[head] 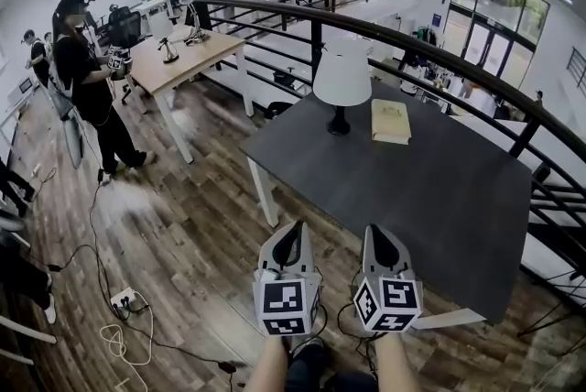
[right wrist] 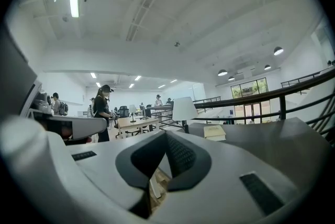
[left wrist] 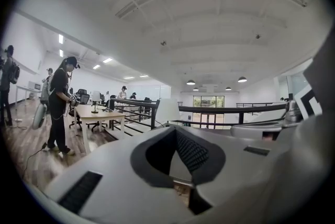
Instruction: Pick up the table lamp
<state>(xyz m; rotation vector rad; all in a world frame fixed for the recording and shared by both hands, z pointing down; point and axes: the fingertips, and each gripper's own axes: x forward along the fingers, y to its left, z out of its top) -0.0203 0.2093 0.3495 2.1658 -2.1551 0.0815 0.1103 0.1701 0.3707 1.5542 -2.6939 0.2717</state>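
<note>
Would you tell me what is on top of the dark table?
A white-shaded table lamp and a book beside it, apart. The shade hides what is inside it.

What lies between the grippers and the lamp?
Only bare table and a little floor, in the head view. The book lies beside the lamp, off the path from left gripper and right gripper.

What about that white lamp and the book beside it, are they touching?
Apart. The head view shows a strip of bare table between the base of the lamp and the book.
</note>
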